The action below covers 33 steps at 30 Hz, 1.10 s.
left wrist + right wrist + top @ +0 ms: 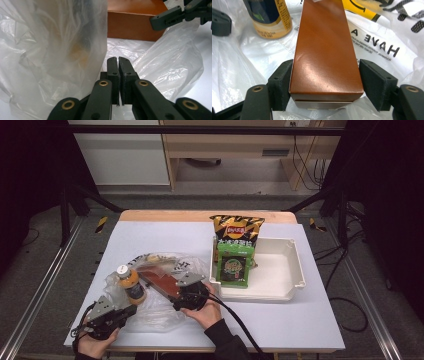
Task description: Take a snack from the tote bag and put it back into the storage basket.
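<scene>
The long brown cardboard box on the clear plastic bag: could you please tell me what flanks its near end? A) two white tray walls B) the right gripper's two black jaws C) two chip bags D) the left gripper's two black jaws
B: in the right gripper view, the long brown cardboard box lies between the jaws of the right gripper, one on each side of its near end.

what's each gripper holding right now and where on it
The right gripper straddles the near end of the brown box, seemingly gripping its long sides. The left gripper pinches the plastic bag film.

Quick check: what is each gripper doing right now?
Left gripper: shut on the thin clear plastic bag.
Right gripper: jaws around the long brown cardboard box, left jaw touching, a slight gap at the right; grip not certain.
</scene>
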Tool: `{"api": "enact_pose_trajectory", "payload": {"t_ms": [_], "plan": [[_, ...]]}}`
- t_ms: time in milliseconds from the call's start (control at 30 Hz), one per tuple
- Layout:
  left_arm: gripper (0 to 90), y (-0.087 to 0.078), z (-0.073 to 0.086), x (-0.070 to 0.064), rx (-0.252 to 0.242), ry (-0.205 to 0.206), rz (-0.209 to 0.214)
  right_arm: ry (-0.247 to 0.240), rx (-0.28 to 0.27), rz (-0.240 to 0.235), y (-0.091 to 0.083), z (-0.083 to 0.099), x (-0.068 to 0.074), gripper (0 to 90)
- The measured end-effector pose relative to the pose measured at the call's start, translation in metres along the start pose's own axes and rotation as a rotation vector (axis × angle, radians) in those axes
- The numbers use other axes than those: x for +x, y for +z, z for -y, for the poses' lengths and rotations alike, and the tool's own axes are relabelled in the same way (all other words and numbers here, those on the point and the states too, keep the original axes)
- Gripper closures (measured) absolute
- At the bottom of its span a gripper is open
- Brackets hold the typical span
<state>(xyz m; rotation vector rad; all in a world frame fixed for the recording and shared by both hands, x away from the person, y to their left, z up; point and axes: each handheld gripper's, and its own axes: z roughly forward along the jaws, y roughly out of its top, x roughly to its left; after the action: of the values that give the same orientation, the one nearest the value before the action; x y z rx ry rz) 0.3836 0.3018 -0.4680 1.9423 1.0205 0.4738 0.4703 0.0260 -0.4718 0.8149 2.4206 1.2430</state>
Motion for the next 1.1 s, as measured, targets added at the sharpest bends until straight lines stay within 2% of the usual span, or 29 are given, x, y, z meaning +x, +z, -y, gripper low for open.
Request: {"api": "enact_pose_trajectory", "payload": {"t_ms": [67, 200, 300, 400, 600, 733, 867, 967, 1100], "plan": [[87.3, 0.000, 0.000, 0.000, 0.001, 0.000, 0.000, -0.037, -0.010, 0.019, -0.001, 0.000, 0.001, 28.6], [87.4, 0.000, 0.000, 0.000, 0.000, 0.000, 0.000, -0.076, -0.032, 0.043, -0.002, 0.000, 0.005, 26.6], [87.3, 0.000, 0.000, 0.000, 0.000, 0.000, 0.000, -0.095, -0.053, 0.045, -0.002, 0.000, 0.008, 35.3], [87.3, 0.000, 0.000, 0.000, 0.001, 0.000, 0.000, -0.083, -0.049, 0.032, -0.002, 0.000, 0.008, 37.2], [87.3, 0.000, 0.000, 0.000, 0.000, -0.001, 0.002, 0.017, -0.046, 0.013, -0.003, -0.002, 0.000, 37.8], [87.3, 0.000, 0.000, 0.000, 0.000, -0.001, 0.002, 0.107, -0.048, -0.020, -0.004, -0.003, -0.009, 37.8], [87.3, 0.000, 0.000, 0.000, 0.000, 0.000, 0.002, 0.159, -0.047, -0.035, -0.006, -0.003, -0.014, 37.8], [87.2, 0.000, 0.000, 0.000, 0.000, -0.001, 0.002, 0.224, -0.042, -0.059, -0.006, -0.003, -0.018, 38.1], [87.2, 0.000, 0.000, 0.000, 0.000, -0.001, 0.002, 0.342, -0.040, -0.111, -0.010, -0.002, -0.023, 38.3]]}}
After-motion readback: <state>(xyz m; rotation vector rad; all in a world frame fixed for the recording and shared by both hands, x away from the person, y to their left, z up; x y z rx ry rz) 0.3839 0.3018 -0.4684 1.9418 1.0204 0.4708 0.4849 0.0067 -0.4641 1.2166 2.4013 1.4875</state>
